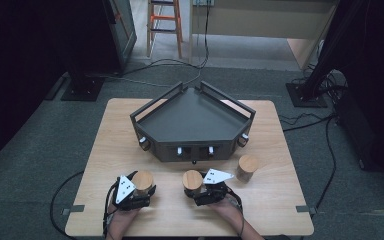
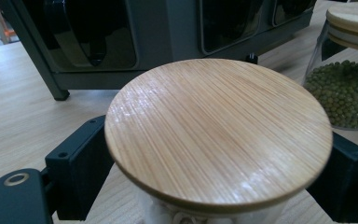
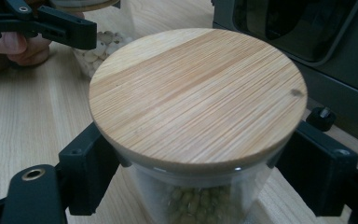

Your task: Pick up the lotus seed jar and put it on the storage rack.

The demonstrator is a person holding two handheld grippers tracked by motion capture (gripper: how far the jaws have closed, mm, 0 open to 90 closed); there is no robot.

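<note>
Two lidded jars are sitting on the worktop (image 1: 100, 150) before the empty tray (image 1: 192, 120): left tongs (image 1: 141, 190) clamping the left jar (image 1: 142, 181), right tongs (image 1: 200, 192) clamping the middle jar (image 1: 193, 180); neither is lifted yet, and a third jar (image 1: 248, 167) is waiting.

My left gripper (image 1: 141, 190) and right gripper (image 1: 203, 192) are matte black w/ blocky square-edged jaws. Each carries a grey three-cornered plate on top, dotted w/ small dark marks. Left gripper view: a brass-ringed screw hole on the jaw arm, plus small black screw heads; same on the right. Thin black cables trail back by my forearms; no sleeves seen.
</note>
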